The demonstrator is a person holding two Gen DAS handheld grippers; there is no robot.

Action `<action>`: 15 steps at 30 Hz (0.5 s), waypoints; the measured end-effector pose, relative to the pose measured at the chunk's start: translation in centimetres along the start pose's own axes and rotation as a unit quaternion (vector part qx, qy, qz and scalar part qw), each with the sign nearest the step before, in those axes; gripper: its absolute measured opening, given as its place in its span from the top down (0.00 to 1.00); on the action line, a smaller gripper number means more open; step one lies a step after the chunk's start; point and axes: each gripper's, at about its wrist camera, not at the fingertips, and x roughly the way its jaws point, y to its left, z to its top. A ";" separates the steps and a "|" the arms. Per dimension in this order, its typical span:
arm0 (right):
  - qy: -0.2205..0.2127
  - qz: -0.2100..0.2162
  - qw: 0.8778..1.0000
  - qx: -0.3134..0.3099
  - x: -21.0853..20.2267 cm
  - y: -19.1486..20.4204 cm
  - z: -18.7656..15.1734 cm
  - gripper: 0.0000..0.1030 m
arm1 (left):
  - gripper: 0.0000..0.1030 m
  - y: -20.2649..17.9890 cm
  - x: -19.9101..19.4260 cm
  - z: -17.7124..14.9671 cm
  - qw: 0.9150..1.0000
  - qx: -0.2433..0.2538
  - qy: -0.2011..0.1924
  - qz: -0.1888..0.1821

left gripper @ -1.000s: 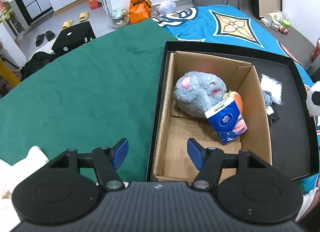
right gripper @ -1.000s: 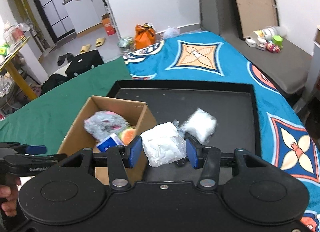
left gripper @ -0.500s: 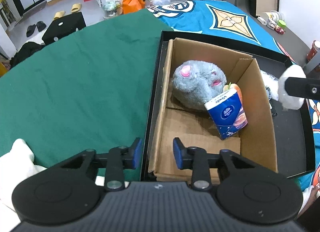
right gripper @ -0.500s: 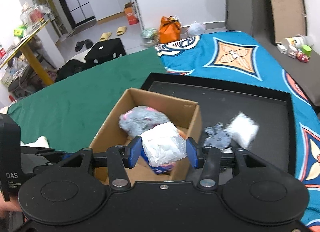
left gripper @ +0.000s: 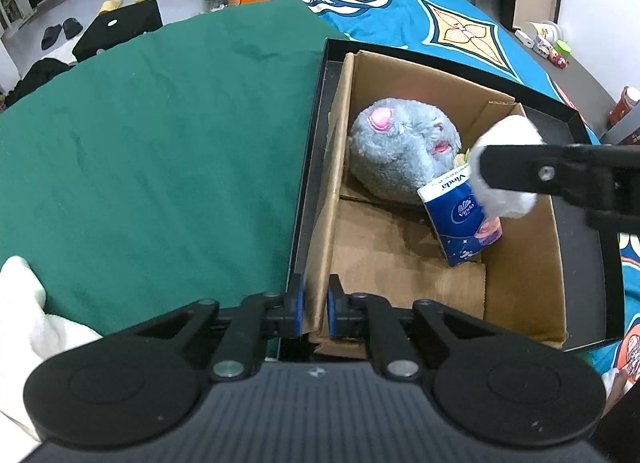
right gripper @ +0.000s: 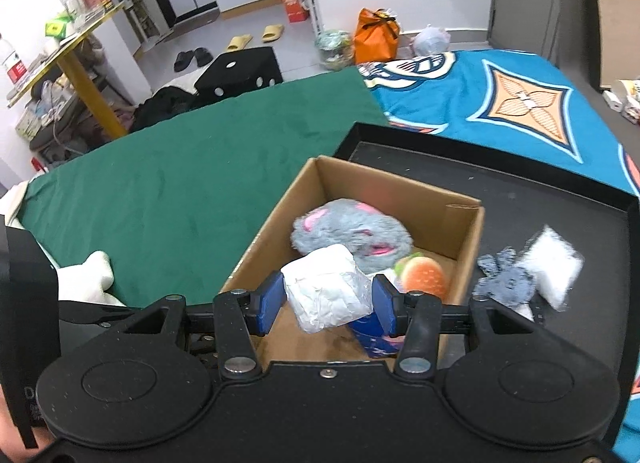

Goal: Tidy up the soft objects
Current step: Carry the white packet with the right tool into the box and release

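Cardboard box (left gripper: 520,263), on black tray (right gripper: 560,191): your left tool (left gripper: 316,305) clamps its near wall, likely steadying it. Your right tool (right gripper: 326,299) grips white soft packet (right gripper: 326,291) above the box interior, apparently ready to drop beside grey plush (right gripper: 352,231).

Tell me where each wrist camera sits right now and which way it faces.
Left wrist: behind the left gripper, shut on the cardboard box near wall, looking over box and green cloth; right gripper enters from the right.
Right wrist: behind the right gripper, holding a white bundle above the box, facing the black tray.
Shared: box, grey plush, blue tissue pack, white bundle.
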 end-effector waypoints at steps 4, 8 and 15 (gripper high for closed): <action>0.007 0.010 1.000 -0.001 0.9 0.7 0.4 0.53 | 0.90 0.2 0.0 0.0 1.000 -0.007 0.001 -0.007; -0.001 0.024 1.000 0.009 1.1 0.9 0.8 0.45 | 0.89 0.6 0.1 0.1 1.000 -0.018 0.003 -0.016; -0.005 0.013 1.000 0.018 0.6 0.0 0.7 0.43 | 0.89 0.9 0.1 0.2 1.000 -0.022 0.006 -0.019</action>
